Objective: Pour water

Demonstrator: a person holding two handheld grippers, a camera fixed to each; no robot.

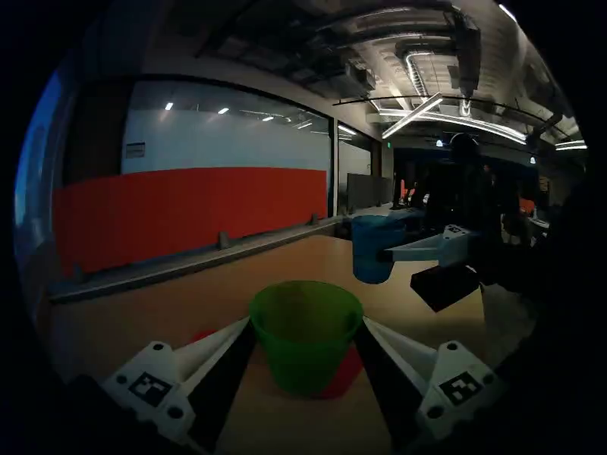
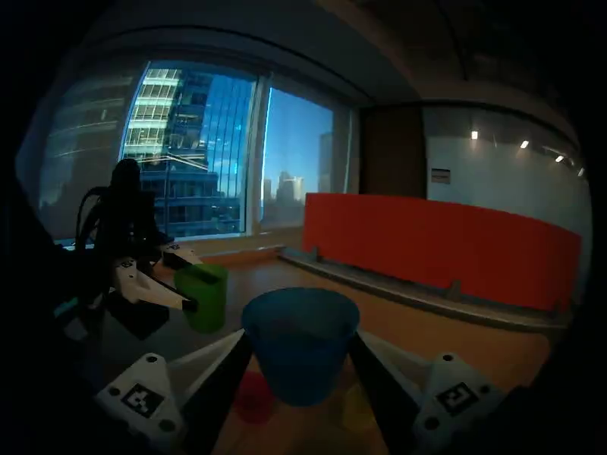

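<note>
Closest in the left gripper view, the left gripper (image 1: 306, 327) has its fingers pressed against both sides of a green cup (image 1: 306, 356), holding it upright over a red disc (image 1: 345, 375) on the table (image 1: 228, 280), probably as the receiving cup. In the right gripper view, the right gripper (image 2: 300, 341) likewise pinches a blue cup (image 2: 300, 356), also upright, above the table near a yellow disc (image 2: 356, 406). The cups are level and well apart, so pouring looks not yet begun. Whether either cup holds water cannot be told. Beyond stand a red wall panel (image 1: 190, 205) and a window (image 2: 190, 152).
</note>
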